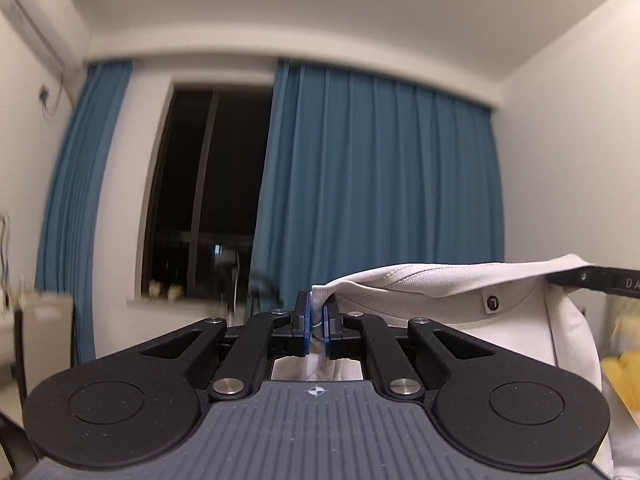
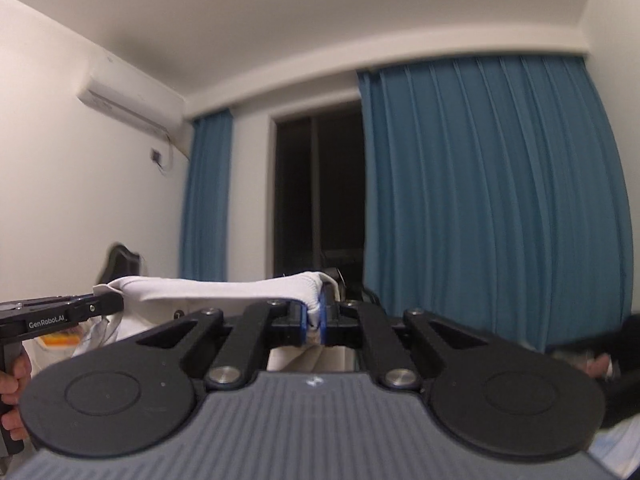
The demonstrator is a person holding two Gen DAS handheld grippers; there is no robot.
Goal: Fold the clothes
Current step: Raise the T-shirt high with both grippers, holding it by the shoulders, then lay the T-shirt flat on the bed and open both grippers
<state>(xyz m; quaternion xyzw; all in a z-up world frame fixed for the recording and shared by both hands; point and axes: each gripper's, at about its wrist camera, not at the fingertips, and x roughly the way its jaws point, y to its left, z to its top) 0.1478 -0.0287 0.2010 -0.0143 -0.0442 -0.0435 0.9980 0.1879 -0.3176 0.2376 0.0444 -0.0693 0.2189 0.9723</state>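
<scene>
A bedroom at night: long pleated blue curtains [image 1: 376, 184] hang drawn back from a dark window [image 1: 208, 192], with a white wall-mounted air conditioner [image 2: 128, 108] high on the side wall. In front of them a pale cream knit garment with a ribbed neckband [image 1: 460, 300] is held up in the air, stretched level between two black hand-held grippers. The left gripper [image 1: 317, 322] has its blue-padded jaws nearly together, pinching one end of the garment's top edge; the right gripper [image 2: 314, 320] is likewise clamped narrow on a wad of the same cloth at the other end. The body of the garment hangs below the held edge, largely out of sight behind the tools. A person's hand [image 2: 14, 380] grips the left tool's handle at the frame edge.

The work appears to be at the lift-and-spread step, the piece held open before any fold is laid. The next move likely calls for lowering it flat onto a surface, both grips kept firm and the edge kept taut so that it lands unwrinkled.
</scene>
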